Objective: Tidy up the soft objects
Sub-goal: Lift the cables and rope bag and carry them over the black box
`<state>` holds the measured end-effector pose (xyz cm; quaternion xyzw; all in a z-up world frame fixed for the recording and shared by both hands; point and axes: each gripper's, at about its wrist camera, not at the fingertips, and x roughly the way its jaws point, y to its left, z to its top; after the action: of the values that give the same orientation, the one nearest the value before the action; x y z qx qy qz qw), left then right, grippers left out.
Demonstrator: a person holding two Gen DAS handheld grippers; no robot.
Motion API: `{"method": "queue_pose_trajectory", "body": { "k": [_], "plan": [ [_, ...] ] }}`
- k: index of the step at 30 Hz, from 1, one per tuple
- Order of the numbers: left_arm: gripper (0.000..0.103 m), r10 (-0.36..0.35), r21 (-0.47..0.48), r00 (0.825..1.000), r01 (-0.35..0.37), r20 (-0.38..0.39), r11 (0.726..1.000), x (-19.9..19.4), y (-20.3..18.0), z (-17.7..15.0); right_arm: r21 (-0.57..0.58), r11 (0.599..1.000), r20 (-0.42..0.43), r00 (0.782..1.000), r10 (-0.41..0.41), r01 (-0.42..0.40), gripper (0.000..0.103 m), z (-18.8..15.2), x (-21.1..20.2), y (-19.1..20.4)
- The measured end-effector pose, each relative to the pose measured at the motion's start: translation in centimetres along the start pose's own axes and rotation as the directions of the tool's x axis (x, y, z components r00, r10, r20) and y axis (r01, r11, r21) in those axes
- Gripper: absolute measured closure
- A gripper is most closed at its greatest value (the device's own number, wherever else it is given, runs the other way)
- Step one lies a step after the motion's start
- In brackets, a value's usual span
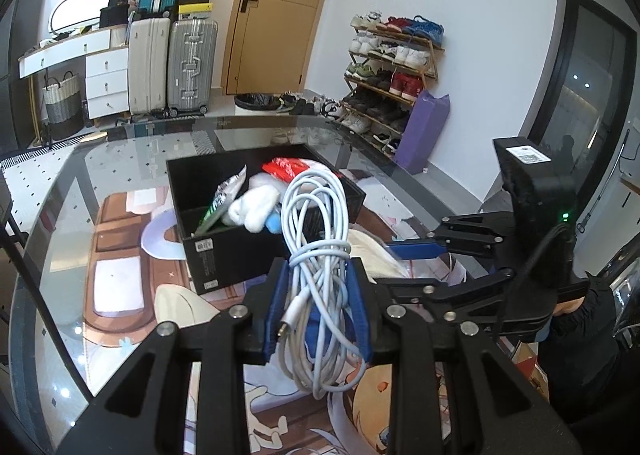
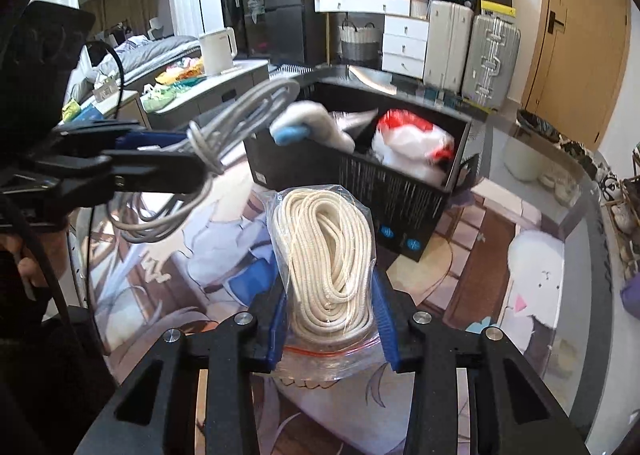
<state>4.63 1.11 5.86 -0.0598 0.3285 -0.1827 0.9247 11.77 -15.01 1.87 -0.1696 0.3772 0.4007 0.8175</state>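
My left gripper (image 1: 318, 275) is shut on a coiled white cable (image 1: 316, 215) and holds it above the table, just in front of the black box (image 1: 224, 255). In the right wrist view the left gripper (image 2: 160, 159) and the cable (image 2: 224, 123) show at the left. My right gripper (image 2: 330, 295) is shut on a clear zip bag of cream rope (image 2: 328, 251), near the box (image 2: 400, 199). The box holds a white sock (image 1: 256, 209), a red and white packet (image 2: 412, 143) and a foil pouch (image 1: 226, 191). The right gripper (image 1: 416, 249) shows at the right in the left wrist view.
The glass table (image 1: 60, 191) has a printed cartoon mat (image 2: 532, 263) under the box. Beyond it are suitcases (image 1: 192, 63), white drawers (image 1: 106, 81), a door (image 1: 276, 11) and a shoe rack (image 1: 392, 67). A white kettle (image 2: 216, 47) stands on a far counter.
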Motion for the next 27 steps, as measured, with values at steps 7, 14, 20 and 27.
{"method": "queue_pose_trajectory", "body": {
  "k": [7, 14, 20, 27],
  "plan": [
    [0.075, 0.030, -0.029, 0.998, -0.029, 0.049, 0.999, -1.3, 1.0, 0.8, 0.007, 1.000, 0.070, 0.997, -0.014, 0.014, 0.065, 1.2, -2.9, 0.4],
    [0.075, 0.072, -0.087, 0.995, -0.065, 0.073, 0.994, -0.9, 3.0, 2.2, 0.059, 0.997, 0.111, 0.992, -0.060, 0.053, 0.065, 2.5, -4.0, -0.4],
    [0.075, 0.120, -0.098, 0.990, -0.112, 0.080, 0.989, 0.1, 4.1, 3.9, 0.108, 0.990, 0.126, 0.987, -0.100, 0.087, 0.065, 4.6, -3.7, -1.6],
    [0.075, 0.177, -0.088, 0.982, -0.171, 0.068, 0.981, 2.1, 4.9, 5.0, 0.122, 0.985, 0.110, 0.985, -0.133, 0.119, 0.065, 7.4, -1.2, -2.5]
  ]
}}
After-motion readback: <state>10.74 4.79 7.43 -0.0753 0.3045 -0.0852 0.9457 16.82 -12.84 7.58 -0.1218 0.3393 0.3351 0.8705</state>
